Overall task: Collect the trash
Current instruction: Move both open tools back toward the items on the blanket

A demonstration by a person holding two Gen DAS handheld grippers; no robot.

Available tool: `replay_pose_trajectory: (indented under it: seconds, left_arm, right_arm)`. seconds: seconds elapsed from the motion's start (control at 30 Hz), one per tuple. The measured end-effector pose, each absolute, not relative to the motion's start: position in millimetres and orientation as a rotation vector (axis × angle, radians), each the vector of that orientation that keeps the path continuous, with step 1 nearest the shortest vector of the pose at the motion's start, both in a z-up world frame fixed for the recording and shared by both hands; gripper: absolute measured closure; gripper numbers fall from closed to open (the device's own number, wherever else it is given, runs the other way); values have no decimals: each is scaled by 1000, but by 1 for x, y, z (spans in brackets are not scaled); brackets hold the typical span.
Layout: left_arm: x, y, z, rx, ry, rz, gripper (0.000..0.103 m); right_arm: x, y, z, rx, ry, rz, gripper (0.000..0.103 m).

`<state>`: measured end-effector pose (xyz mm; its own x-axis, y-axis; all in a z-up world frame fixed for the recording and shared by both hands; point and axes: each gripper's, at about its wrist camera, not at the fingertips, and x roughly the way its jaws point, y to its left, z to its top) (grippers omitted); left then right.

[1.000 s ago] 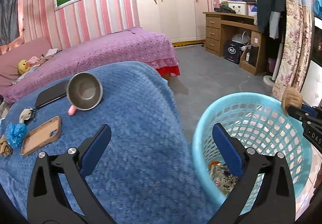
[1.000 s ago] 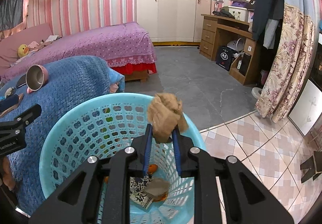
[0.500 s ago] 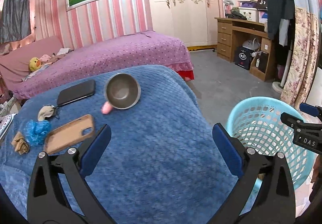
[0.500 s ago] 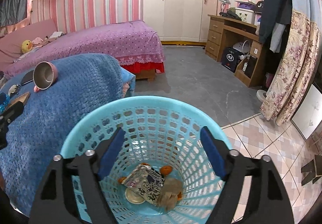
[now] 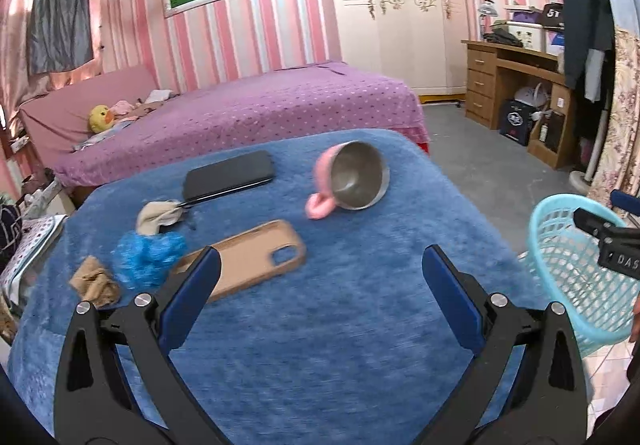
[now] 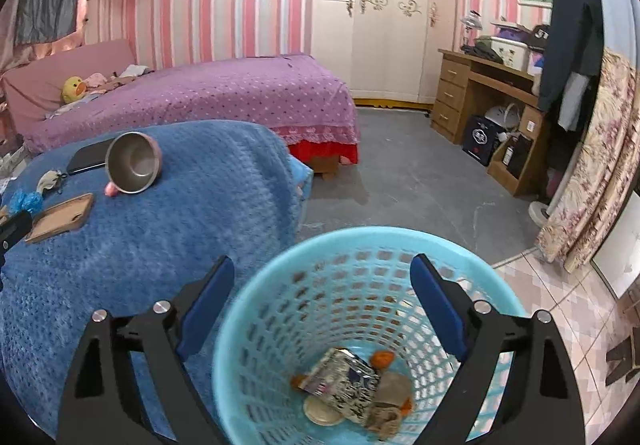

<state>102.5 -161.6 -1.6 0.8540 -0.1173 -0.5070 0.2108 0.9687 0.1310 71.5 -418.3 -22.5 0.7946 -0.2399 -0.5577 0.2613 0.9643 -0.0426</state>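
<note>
My left gripper [image 5: 322,257] stands open over the blue blanket [image 5: 360,325], with nothing between its fingers. Ahead of it to the left lie a crumpled blue wad [image 5: 150,257], a brown paper wad [image 5: 94,281] and a beige wad [image 5: 158,217]. My right gripper [image 6: 322,265] hangs above the light blue basket [image 6: 360,257]; its jaws are opening and hold nothing. At the bottom of the basket lie a brown paper wad [image 6: 390,401], a foil wrapper [image 6: 344,385] and other scraps. In the left wrist view the basket [image 5: 568,273] stands at the right edge.
On the blanket lie a tan phone case [image 5: 248,261], a black phone [image 5: 228,177] and a pink mug [image 5: 352,181] tipped on its side. Behind stand a purple bed [image 5: 260,113], a wooden desk [image 6: 488,85] and a wardrobe [image 6: 384,25]. Grey floor lies to the right.
My right gripper opened and the brown paper wad fell into the basket. My left gripper swung left, away from the basket and over the blanket's items.
</note>
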Motion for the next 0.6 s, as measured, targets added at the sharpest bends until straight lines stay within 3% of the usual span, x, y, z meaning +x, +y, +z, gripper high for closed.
replay_pose_trajectory:
  seconds: [0.6]
  left_arm:
    - [139,-57,-29,103,572,-50,6]
  right_arm:
    - [106,-336,-31,-26,617,-164,15]
